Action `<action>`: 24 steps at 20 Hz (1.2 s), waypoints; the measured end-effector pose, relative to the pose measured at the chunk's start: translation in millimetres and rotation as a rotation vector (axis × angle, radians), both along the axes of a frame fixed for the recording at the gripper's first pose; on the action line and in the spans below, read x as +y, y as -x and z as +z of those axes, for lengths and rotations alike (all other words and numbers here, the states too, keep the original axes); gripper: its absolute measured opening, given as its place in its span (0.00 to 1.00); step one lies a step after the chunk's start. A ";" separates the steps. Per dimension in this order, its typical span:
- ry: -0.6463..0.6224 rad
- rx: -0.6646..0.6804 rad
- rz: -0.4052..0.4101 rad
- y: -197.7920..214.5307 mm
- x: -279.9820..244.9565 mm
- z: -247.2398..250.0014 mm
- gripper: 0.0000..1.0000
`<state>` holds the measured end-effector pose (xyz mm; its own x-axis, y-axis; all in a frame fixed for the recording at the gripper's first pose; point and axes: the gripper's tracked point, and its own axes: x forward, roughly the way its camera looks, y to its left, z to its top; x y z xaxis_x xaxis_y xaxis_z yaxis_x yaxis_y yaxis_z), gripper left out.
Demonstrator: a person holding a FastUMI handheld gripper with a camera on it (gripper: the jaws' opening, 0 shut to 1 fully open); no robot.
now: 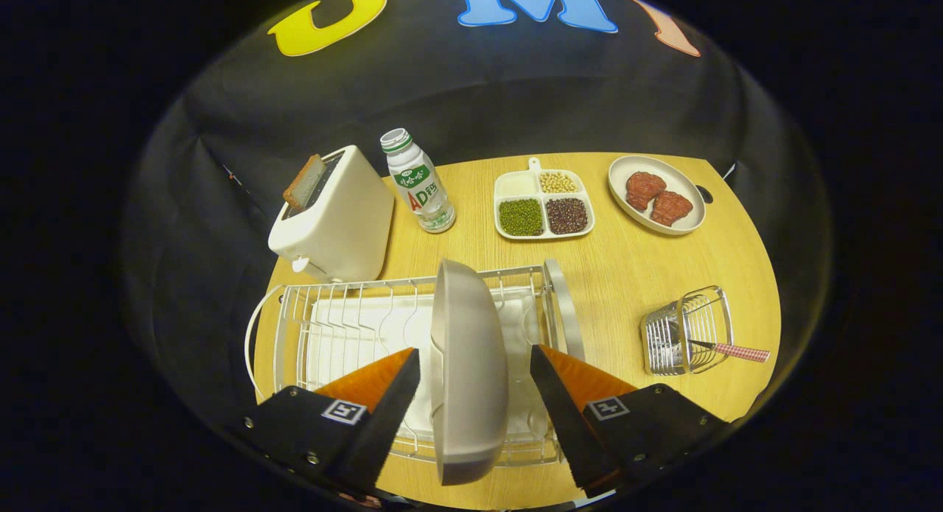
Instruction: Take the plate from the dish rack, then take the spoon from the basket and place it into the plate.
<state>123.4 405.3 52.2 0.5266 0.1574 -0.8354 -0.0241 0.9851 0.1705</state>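
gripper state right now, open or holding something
Gripper: open, its fingers on either side of the upright plate in the dish rack, with gaps showing, so not gripping it yet.

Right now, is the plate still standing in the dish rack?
Yes: the plate stands on edge in the dish rack, between the open gripper fingers, not gripped.

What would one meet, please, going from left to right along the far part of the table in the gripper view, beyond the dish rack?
toaster with a slice of bread in its slot → bottle → divided tray of beans → oval plate with two pieces of meat. Nearer, the gripper is open, its fingers either side of the upright plate.
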 end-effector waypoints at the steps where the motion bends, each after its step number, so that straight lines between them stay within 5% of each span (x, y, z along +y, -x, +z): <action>1: 0.001 0.022 -0.001 0.0 1.5 -6.5 0.84; 2: -0.010 0.041 0.003 2.4 4.7 -12.0 0.81; 5: 0.056 0.077 -0.029 4.3 -7.6 -23.3 0.35; 14: 0.354 -0.021 -0.013 -5.4 -9.6 21.8 0.35; 24: 0.258 -0.081 -0.009 22.8 -28.0 77.8 0.35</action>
<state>100.6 377.3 130.0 0.5937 -0.0605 -0.8024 -0.0187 0.9959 -0.0888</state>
